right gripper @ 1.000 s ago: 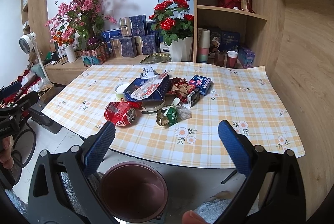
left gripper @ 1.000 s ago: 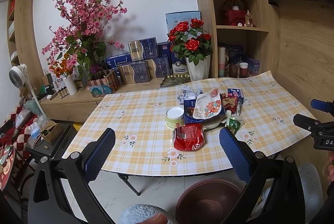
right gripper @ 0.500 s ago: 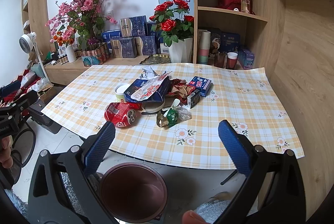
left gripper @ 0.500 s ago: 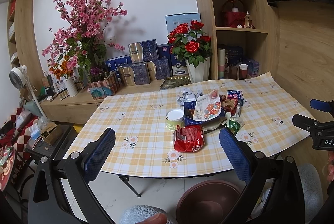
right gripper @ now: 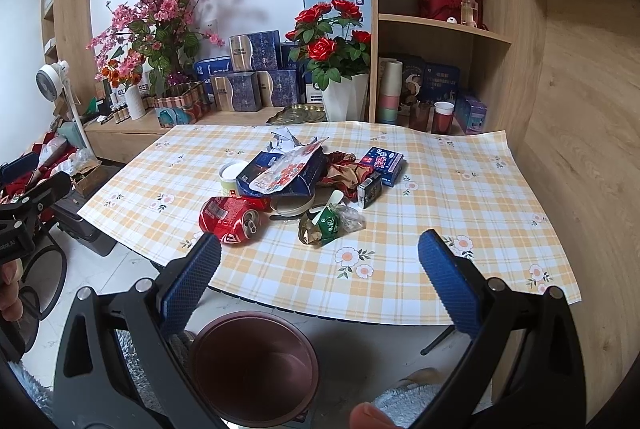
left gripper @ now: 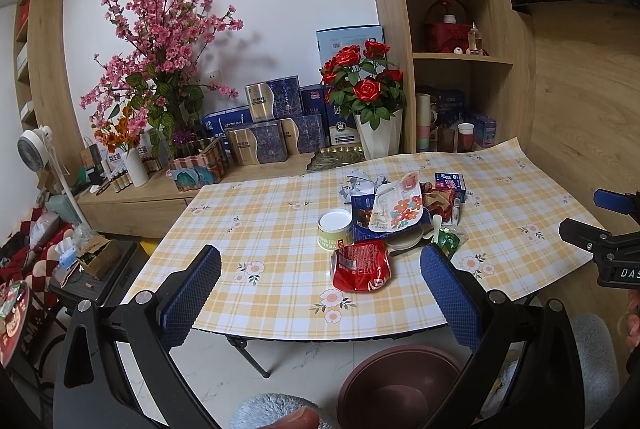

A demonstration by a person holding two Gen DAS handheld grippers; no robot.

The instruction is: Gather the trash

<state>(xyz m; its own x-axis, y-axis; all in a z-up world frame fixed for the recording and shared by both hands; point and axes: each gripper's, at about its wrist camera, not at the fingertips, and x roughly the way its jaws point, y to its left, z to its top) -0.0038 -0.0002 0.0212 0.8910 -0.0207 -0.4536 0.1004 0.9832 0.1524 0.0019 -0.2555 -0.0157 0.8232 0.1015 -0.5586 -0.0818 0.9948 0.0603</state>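
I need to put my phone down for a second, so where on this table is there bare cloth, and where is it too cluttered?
Bare cloth runs along the table's right side, beyond the blue carton, and on its left half, past the white-lidded tub. The near edge in front of the crushed red can is free too. The middle is crowded with wrappers.

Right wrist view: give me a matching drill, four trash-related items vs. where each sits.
Items:
1. crushed red can
2. green wrapper
3. blue and red box
4. brown bin

Places:
A. on the floor below the table's near edge
B. far right end of the pile
C. near left of the pile, close to the table's left edge
D. near side of the pile, right of the can

Pairs: 1-C, 2-D, 3-B, 4-A
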